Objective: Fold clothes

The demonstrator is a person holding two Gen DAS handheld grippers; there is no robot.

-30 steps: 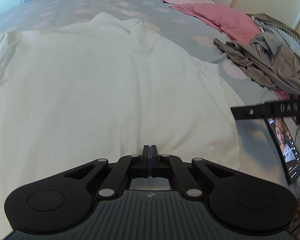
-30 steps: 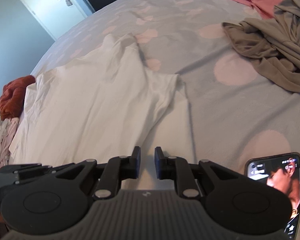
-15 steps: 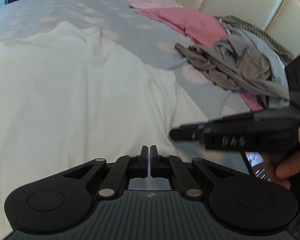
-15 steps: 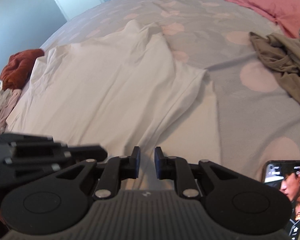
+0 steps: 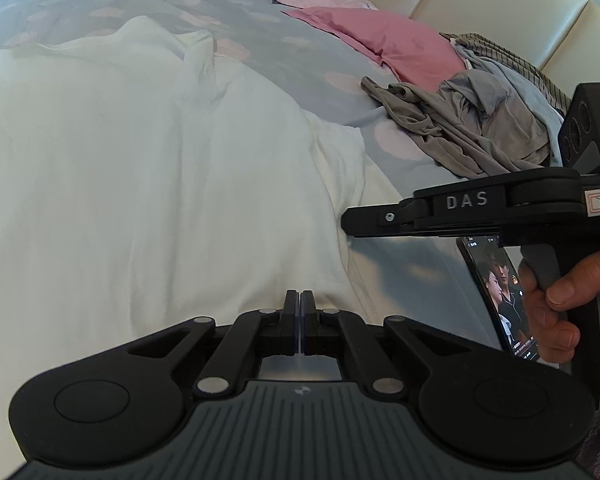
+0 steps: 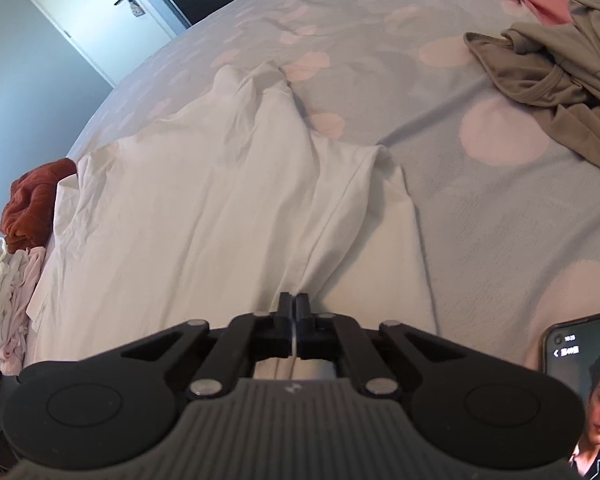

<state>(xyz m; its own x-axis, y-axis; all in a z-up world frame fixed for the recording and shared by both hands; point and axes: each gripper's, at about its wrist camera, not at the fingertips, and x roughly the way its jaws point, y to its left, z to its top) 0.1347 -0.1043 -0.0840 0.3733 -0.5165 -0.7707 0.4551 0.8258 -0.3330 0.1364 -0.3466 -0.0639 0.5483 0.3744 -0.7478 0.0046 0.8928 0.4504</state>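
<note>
Soft matt white cloth shirt (image 5: 148,184); matt black plastic tongs (image 5: 300,304).

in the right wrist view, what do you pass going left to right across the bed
rust-red clothes → white shirt → right tongs, shut on the shirt's near edge → bare spotted bedsheet → phone at the near right, with the grey-brown clothes further back.

We're in a home bedroom: a bed (image 6: 480,208) in grey spotted bedding, cream padded headboard (image 5: 480,4) at its far edge, pink pillows (image 5: 384,40), clothes (image 5: 480,128) heaped near them, white door (image 6: 96,12) beyond.
</note>
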